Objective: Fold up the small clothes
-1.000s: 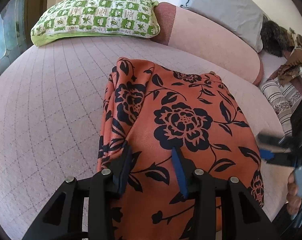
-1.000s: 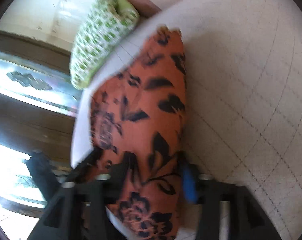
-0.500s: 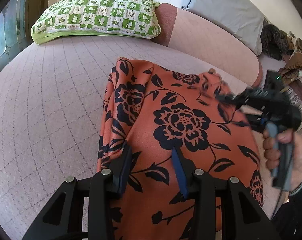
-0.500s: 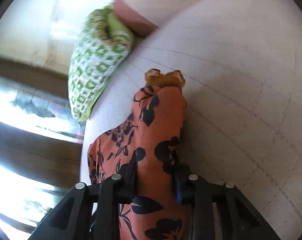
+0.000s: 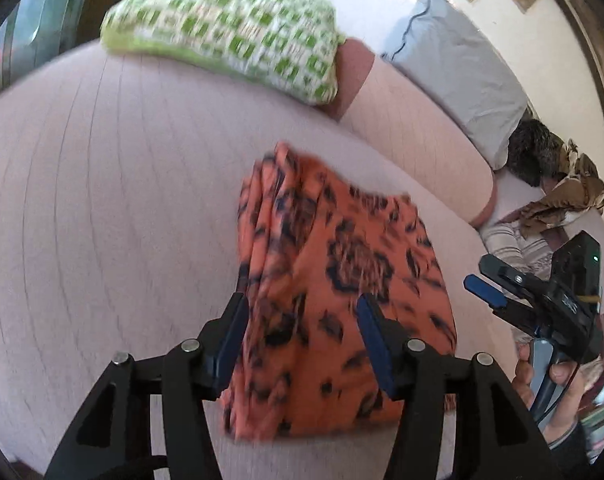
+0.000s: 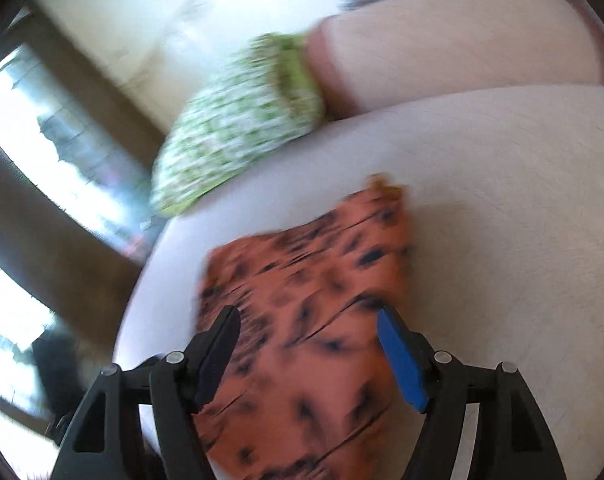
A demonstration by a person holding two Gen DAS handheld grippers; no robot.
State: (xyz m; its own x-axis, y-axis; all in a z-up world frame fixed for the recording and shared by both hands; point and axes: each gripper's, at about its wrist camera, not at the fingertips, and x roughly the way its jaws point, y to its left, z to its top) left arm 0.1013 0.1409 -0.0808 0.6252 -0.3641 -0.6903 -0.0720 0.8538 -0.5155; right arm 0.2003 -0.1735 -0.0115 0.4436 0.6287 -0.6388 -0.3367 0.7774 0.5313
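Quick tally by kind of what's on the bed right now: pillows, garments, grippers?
Pillows: 2, the green-and-white checked pillow and the plain grey pillow
Folded garments on the pink quilted bedcover: 1, the orange cloth with black floral print
Grippers: 2, left gripper and right gripper, both opening
Total: 5

- Orange garment with a dark floral print, folded into a compact, roughly rectangular bundle.
- Lies flat on the pale pink quilted bed cover, centre to lower centre of both wrist views.
- Left edge shows stacked fold layers; far end bunched and narrower.
- Both views motion-blurred, print detail unclear.
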